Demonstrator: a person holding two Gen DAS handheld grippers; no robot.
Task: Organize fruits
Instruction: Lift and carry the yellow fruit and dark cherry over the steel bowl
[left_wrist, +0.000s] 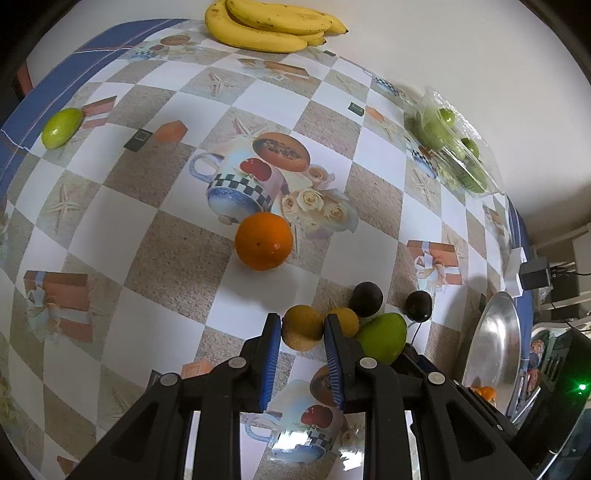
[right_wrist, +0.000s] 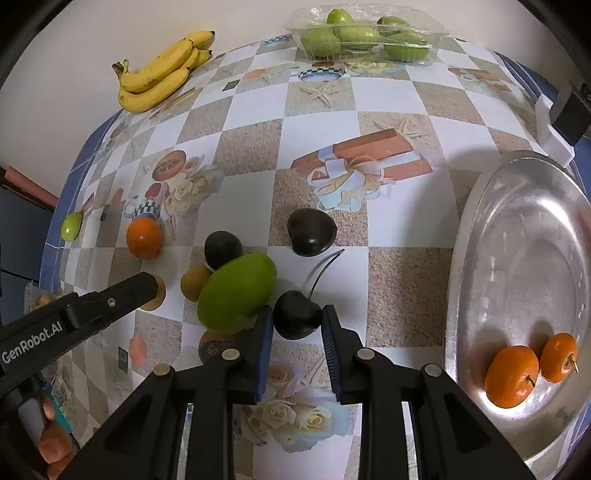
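Silver plate at table edge, left hand-held gripper clamping yellow-brown fruit, right hand-held gripper clamping dark fruit.

A checkered counter is seen, on which bananas at upper left, a clear tray at top, and a metal plate at right are laid.
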